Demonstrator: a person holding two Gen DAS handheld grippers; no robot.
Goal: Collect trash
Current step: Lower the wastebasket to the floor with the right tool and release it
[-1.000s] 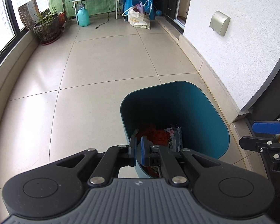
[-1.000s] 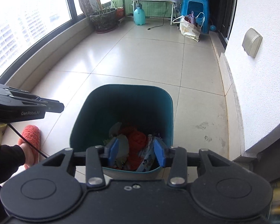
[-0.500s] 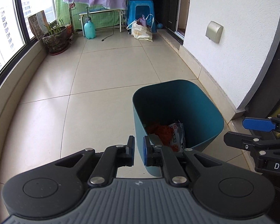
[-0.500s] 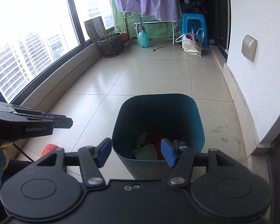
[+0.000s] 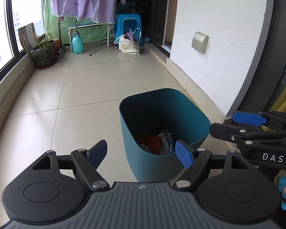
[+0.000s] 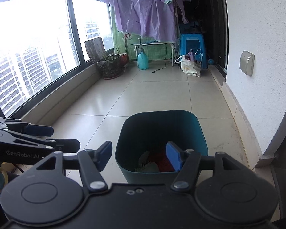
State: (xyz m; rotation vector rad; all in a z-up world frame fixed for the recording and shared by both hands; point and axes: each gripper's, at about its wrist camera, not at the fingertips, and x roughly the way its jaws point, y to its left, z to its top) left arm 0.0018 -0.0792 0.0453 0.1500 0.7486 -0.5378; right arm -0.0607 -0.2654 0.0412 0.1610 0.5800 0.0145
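Blue-padded left hand-held gripper (image 5: pixel 143 152) spread wide, empty. Right hand-held gripper (image 6: pixel 140 155) likewise wide apart, nothing between its fingers. Both sit near the teal bin (image 5: pixel 190 114), which stands on the tiled floor (image 5: pixel 97 87) by the right wall. Trash (image 5: pixel 156 141) lies at the bin bottom: orange clump, printed wrappers. Far end: plant pot (image 5: pixel 44 54), spray bottle (image 5: pixel 77 43), blue stool (image 5: pixel 128 23).
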